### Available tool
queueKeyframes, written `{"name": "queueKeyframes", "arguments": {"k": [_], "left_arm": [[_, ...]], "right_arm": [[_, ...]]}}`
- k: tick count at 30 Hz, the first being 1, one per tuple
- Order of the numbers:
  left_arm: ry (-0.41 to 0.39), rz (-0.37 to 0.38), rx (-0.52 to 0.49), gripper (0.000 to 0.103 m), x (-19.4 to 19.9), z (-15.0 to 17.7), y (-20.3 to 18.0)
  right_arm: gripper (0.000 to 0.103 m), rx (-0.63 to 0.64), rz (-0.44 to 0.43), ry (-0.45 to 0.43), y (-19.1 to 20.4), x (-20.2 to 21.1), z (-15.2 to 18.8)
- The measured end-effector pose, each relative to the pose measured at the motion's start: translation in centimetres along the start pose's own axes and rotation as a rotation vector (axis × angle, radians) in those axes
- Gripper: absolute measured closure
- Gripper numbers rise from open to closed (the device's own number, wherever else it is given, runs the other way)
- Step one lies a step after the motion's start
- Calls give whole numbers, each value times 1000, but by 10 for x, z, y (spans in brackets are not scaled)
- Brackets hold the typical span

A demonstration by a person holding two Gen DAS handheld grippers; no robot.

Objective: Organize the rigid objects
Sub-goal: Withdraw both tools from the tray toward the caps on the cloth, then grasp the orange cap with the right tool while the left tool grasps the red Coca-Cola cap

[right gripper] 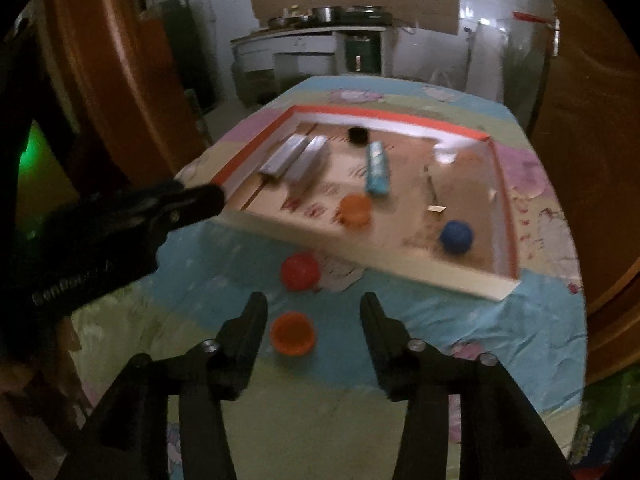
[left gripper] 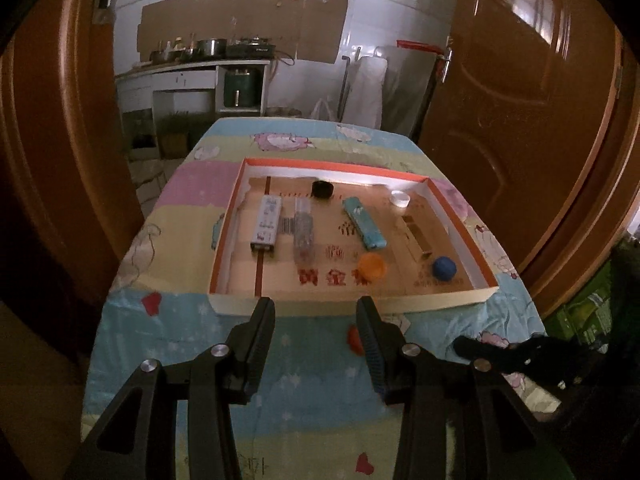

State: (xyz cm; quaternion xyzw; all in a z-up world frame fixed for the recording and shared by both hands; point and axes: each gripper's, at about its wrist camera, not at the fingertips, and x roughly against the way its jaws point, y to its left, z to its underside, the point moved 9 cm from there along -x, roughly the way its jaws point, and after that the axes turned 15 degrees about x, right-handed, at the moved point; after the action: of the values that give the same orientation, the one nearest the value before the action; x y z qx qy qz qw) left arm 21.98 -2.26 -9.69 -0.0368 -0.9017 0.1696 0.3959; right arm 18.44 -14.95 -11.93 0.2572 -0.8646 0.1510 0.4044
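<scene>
left gripper open, empty, at box near edge. right gripper open, orange cup loose between fingers; red cap just beyond, on cloth.

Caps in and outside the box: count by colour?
Orange: 2
Red: 1
Blue: 1
Black: 1
White: 1
Total: 6; four in the box, two outside.

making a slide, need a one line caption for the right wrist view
Open right claw hovers over an orange cap and red cap on the tablecloth, before the sorting tray.
</scene>
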Motion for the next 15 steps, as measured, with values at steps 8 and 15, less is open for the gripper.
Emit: {"name": "queueKeyframes", "arguments": {"k": [8,15], "left_arm": [[10,28,7,61,-1,16,11],[12,35,1,61,-5,23,13]], "right_arm": [[52,54,34,-9,17,-19,13],[52,55,52,0,15,-30,21]]}}
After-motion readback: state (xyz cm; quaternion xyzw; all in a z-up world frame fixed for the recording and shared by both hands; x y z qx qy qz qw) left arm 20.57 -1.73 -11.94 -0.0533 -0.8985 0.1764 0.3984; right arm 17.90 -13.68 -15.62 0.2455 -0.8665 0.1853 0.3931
